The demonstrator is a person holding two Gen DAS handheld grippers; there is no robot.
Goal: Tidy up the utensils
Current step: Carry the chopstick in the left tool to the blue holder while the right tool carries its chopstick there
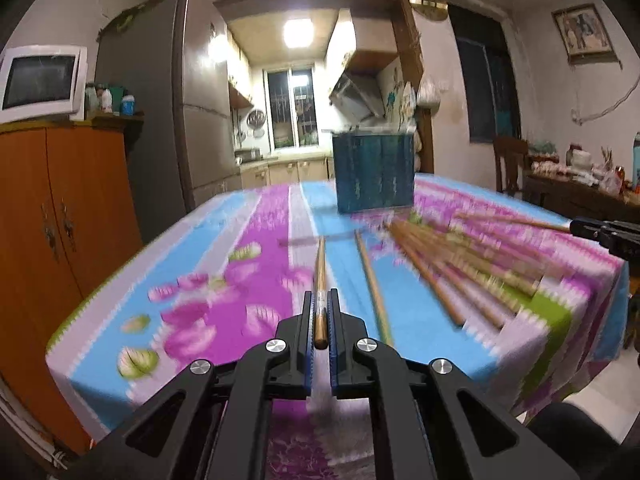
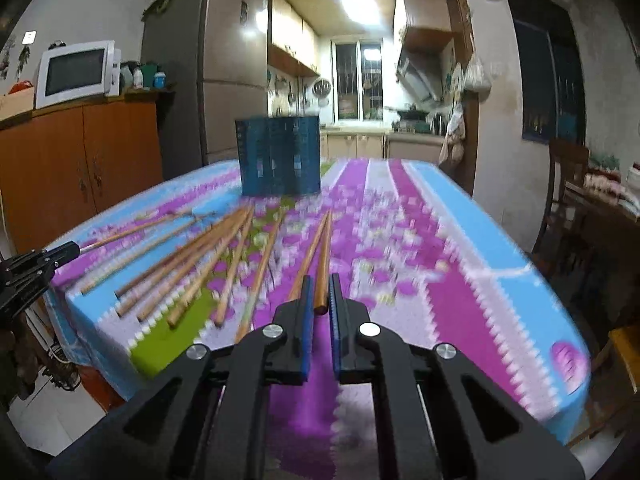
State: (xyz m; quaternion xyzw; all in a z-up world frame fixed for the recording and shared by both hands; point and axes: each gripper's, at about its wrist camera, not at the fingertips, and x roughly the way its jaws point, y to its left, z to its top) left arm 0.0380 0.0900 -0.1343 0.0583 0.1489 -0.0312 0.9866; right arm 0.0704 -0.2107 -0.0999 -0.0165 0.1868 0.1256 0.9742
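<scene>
My left gripper [image 1: 320,300] is shut on a wooden chopstick [image 1: 320,276] that points forward above the table. My right gripper [image 2: 321,284] is shut on another wooden chopstick [image 2: 323,256], also pointing forward. Several loose chopsticks [image 1: 452,264] lie fanned on the floral tablecloth [image 1: 224,280]; they also show in the right wrist view [image 2: 200,264]. A dark blue box-shaped holder [image 1: 374,170] stands upright at the far side of the table, also in the right wrist view [image 2: 279,156]. The left gripper shows at the left edge of the right wrist view [image 2: 60,254], holding its chopstick.
An orange wooden cabinet [image 1: 60,220] with a microwave [image 1: 40,80] stands left of the table, beside a grey fridge [image 1: 160,120]. A chair [image 2: 568,184] and a cluttered side table [image 1: 580,184] stand to the right. The table edge [image 2: 560,420] is close below.
</scene>
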